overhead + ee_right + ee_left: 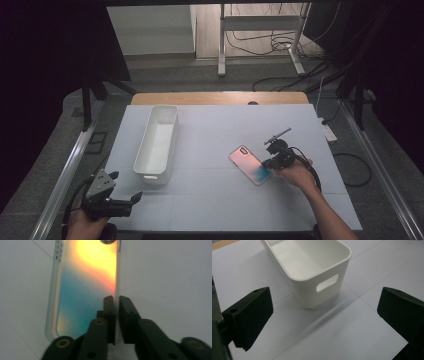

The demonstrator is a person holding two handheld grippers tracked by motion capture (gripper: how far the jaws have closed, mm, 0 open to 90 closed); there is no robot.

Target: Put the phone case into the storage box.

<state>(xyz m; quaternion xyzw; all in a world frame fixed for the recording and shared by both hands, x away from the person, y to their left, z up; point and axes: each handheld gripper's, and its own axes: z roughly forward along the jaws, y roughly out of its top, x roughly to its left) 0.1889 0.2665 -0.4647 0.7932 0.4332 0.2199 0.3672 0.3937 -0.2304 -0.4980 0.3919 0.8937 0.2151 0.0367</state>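
Right tool point(270, 162): held in the right hand point(295, 172), forearm entering from the lower right and angled inward. Jaws nearly together, clamped on a thin edge between the pads. Left tool point(131, 199): held low in the left hand point(85, 220), pointing right. Jaws spread wide, nothing between them.

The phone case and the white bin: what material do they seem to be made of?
Phone case: probably plastic, with a glossy iridescent back shading from orange to teal and a frosted, translucent rim; the right hand-held gripper pinches one edge. White bin: likely moulded plastic, smooth and semi-matte, with rounded corners and a cut-out handle slot.
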